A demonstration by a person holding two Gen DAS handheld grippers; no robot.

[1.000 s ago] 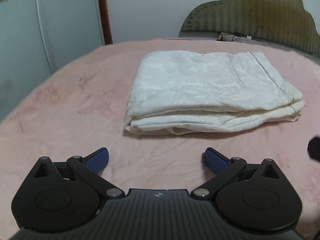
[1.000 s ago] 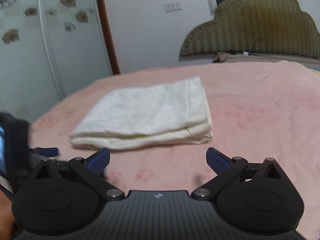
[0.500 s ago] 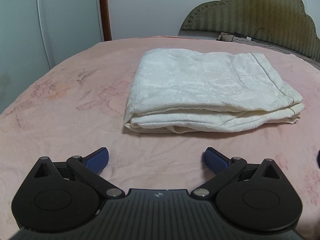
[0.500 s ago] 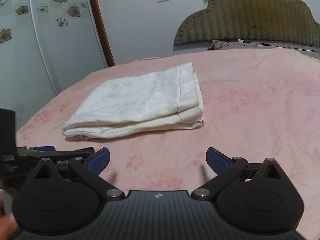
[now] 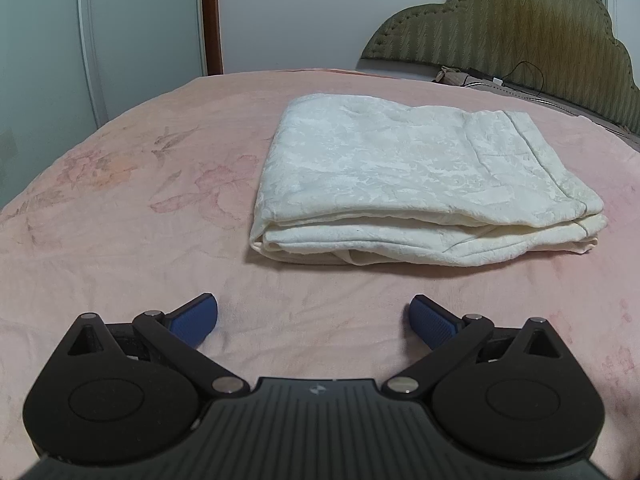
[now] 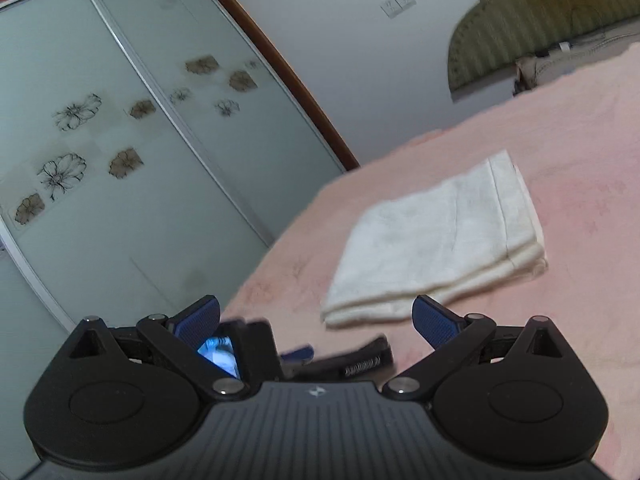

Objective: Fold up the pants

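The cream white pants (image 5: pixel 420 184) lie folded in a flat rectangular stack on the pink bed cover (image 5: pixel 120 220). My left gripper (image 5: pixel 314 318) is open and empty, low over the cover just in front of the stack's near edge. In the right wrist view the folded pants (image 6: pixel 436 236) lie ahead and to the right, tilted in the frame. My right gripper (image 6: pixel 316 318) is open and empty, lifted and rolled, with the left gripper's body (image 6: pixel 256 356) and its lit screen just below its fingers.
A padded olive headboard (image 5: pixel 520 28) stands at the far right with cables and a small bundle at its foot. Sliding wardrobe doors with flower prints (image 6: pixel 100 140) and a brown door frame (image 5: pixel 210 16) stand beyond the bed's left edge.
My right gripper has lifted and rolled, so its view tilts and swings toward the wardrobe. My left gripper has stayed almost still in front of the pants. The pants have not moved.
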